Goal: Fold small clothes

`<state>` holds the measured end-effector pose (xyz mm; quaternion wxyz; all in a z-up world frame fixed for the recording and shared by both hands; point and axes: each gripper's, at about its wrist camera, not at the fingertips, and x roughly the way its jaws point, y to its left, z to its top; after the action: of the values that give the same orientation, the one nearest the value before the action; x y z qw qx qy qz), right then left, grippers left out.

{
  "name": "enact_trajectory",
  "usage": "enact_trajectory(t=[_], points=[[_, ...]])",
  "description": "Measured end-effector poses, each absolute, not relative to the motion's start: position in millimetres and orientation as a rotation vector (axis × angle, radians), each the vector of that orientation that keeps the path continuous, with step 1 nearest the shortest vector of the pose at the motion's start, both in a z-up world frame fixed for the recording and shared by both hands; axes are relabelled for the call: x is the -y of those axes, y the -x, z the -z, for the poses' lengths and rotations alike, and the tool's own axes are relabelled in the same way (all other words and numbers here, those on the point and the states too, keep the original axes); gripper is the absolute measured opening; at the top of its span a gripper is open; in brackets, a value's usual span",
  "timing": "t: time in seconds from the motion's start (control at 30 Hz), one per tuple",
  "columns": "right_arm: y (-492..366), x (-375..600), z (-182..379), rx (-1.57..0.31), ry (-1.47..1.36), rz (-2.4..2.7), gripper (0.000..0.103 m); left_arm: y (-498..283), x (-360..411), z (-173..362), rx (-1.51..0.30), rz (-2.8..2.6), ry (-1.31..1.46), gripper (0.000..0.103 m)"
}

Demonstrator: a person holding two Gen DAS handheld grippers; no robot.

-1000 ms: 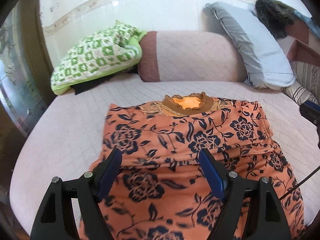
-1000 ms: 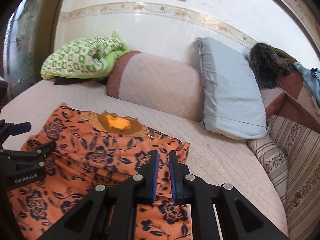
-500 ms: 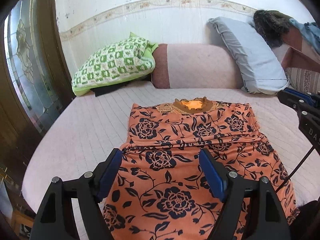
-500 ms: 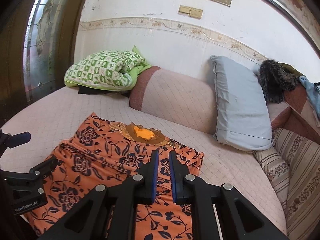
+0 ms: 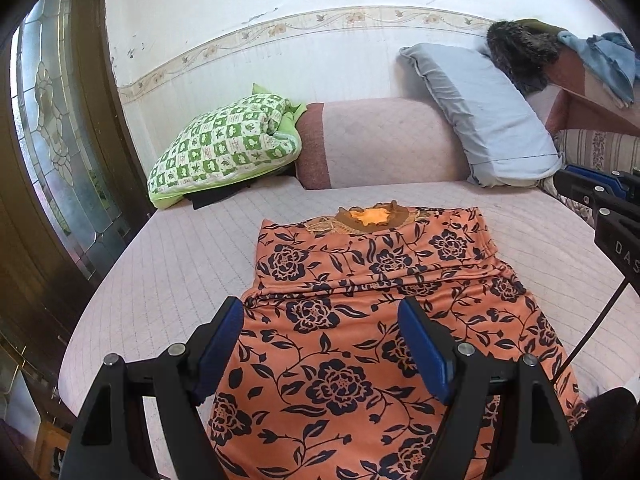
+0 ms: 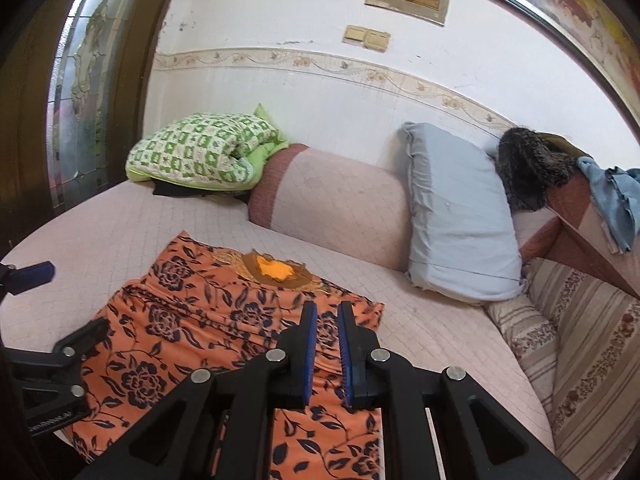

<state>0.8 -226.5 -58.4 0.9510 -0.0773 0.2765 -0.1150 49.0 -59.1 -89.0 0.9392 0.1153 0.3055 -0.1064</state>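
Your orange garment with dark navy flowers (image 5: 372, 320) lies flat on the pale pink quilted bed (image 5: 168, 280), its brown neckline toward the pink bolster cushion (image 5: 384, 140) at the wall; a fold ridge crosses it below the neck; your left gripper (image 5: 320, 320) hangs above the cloth with jaws spread wide, nothing between them; your right gripper (image 6: 326, 320) (nearer the grey-blue pillow (image 6: 456, 216) beside that bolster) has its blue pads nearly together, empty, above the garment's right part.
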Motion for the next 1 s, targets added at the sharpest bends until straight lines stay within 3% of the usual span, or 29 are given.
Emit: enact_trajectory(t=[1.0], points=[[-3.7,285.4,90.3,-0.66,0.102,0.332,0.013,-52.3,106.1,100.0,-0.638,0.293,-0.285,0.08]])
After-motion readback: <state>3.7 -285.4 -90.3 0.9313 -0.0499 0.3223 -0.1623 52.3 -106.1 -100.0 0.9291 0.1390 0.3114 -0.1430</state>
